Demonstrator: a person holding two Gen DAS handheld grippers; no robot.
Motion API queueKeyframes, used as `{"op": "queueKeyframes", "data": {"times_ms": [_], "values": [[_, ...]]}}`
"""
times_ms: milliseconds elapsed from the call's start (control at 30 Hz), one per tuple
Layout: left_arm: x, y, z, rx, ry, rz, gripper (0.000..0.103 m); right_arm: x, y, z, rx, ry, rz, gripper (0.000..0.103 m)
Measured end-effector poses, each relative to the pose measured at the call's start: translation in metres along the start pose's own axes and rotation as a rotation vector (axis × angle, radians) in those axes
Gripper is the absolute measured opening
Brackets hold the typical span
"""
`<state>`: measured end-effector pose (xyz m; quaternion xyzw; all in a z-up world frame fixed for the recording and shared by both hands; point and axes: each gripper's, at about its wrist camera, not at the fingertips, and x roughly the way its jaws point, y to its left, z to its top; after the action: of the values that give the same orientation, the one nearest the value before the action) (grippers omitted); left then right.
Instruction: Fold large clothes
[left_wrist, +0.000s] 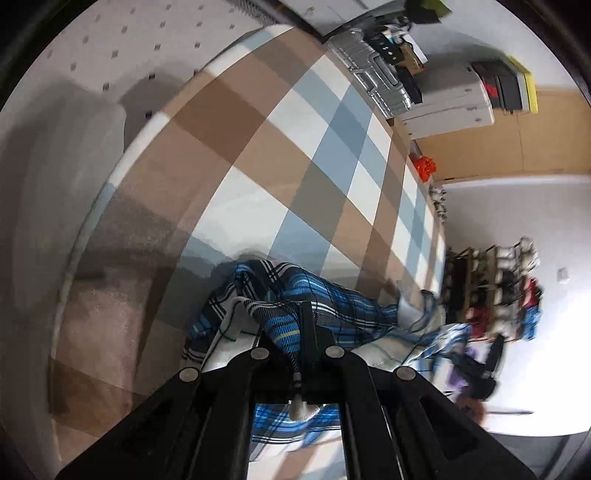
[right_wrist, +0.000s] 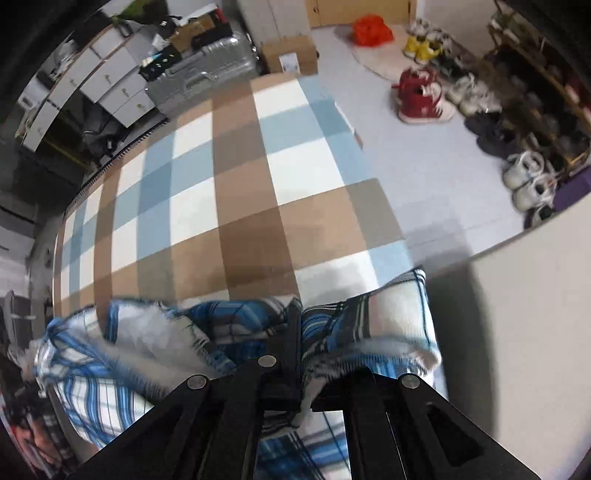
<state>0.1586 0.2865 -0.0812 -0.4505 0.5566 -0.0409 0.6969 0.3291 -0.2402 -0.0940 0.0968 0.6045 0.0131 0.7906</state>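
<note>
Left gripper (left_wrist: 306, 314) is clamped tight on a bunched fold of the blue plaid garment (left_wrist: 295, 291), jaws fully together with cloth pinched between them. Right gripper (right_wrist: 291, 314) has the same grip on another part of the garment (right_wrist: 229, 317), fingers closed on fabric. Garment hangs crumpled from both grippers over the near edge of the checked brown-blue-white bedspread (right_wrist: 243, 192). Both views motion-blurred. Shoes (right_wrist: 421, 96) on the floor beside the bed.

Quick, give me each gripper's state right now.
Left gripper: closed on the blue plaid garment.
Right gripper: closed on the same garment.
</note>
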Motion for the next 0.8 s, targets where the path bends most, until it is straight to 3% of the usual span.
{"op": "queueKeyframes", "data": {"times_ms": [167,267,300,333,400,533,633,800], "values": [[-0.013,0.015,0.002,-0.105,0.059,-0.070,0.000,0.009,-0.015,0.018,0.122,0.041,0.142,0.002],[-0.021,0.014,0.004,-0.146,0.065,-0.077,0.002,-0.005,-0.025,0.023,0.176,-0.015,0.270,0.003],[-0.025,0.011,0.005,-0.151,0.069,-0.063,0.011,-0.009,-0.027,0.023,0.182,-0.026,0.297,0.003],[-0.027,0.010,0.005,-0.158,0.071,-0.045,0.030,-0.015,-0.029,0.022,0.191,-0.042,0.325,0.003],[-0.032,0.003,0.009,-0.152,0.064,-0.054,0.058,-0.023,-0.029,0.022,0.188,-0.072,0.348,0.003],[-0.047,-0.010,0.014,-0.101,-0.019,-0.019,0.059,-0.036,-0.033,0.021,0.217,-0.115,0.431,0.003],[-0.054,-0.007,0.016,-0.125,-0.050,-0.032,0.059,-0.044,-0.035,0.022,0.238,-0.145,0.499,0.003],[-0.062,-0.009,0.011,-0.112,-0.122,0.009,0.059,-0.082,-0.038,0.026,0.246,-0.348,0.599,0.003]]}}
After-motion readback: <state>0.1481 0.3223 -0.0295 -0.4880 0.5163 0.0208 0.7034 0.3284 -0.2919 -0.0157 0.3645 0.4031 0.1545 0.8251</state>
